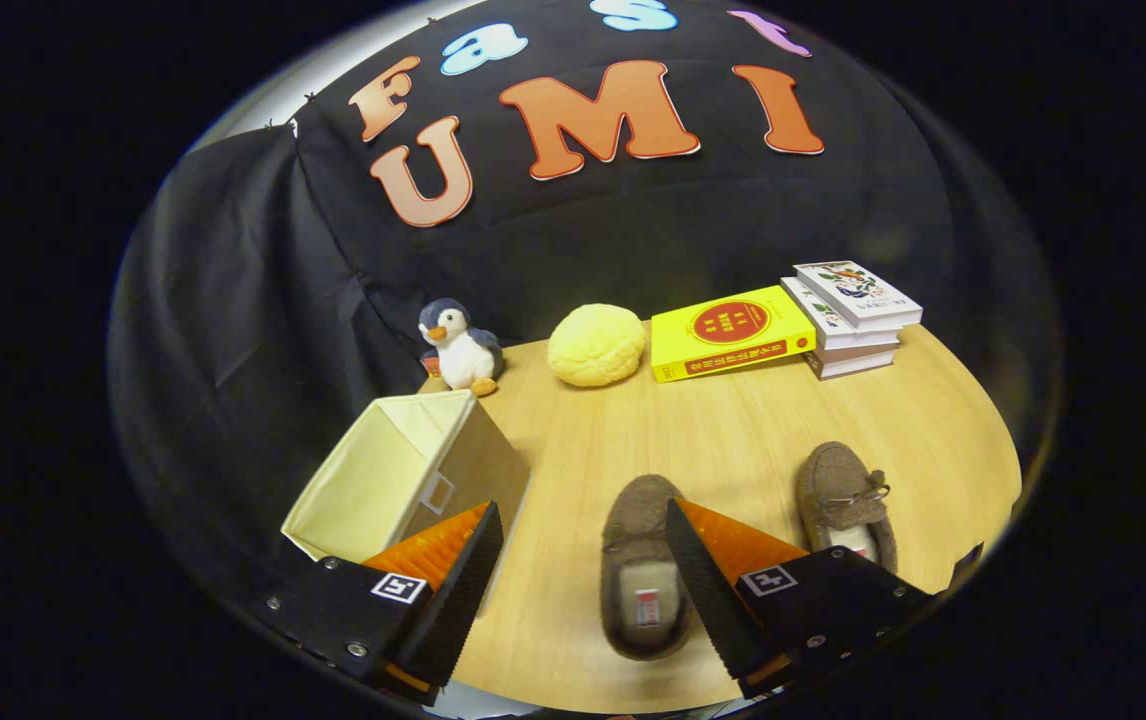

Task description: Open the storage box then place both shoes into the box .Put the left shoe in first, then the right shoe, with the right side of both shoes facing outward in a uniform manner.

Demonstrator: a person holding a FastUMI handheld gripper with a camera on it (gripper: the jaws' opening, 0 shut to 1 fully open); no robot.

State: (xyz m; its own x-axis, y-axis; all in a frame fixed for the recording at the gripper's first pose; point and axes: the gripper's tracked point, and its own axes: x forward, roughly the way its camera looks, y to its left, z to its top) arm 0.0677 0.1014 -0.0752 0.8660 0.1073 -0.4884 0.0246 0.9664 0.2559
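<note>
A beige fabric storage box (403, 475) stands open-topped on the wooden table (733, 430), beside and partly behind my left finger. Two brown moccasin shoes lie toes away from me. The left shoe (638, 570) sits just inside my right finger, which covers its right edge. The right shoe (845, 500) lies beyond and outside that finger, its heel hidden behind it. My gripper (583, 520) is open above the table, with bare wood and part of the left shoe between the fingers. Nothing is held.
At the table's far edge stand a penguin plush (460, 347), a yellow round cushion (596, 345), a yellow book (731, 333) and a stack of books (853, 317). Black cloth hangs behind and to the left of the table.
</note>
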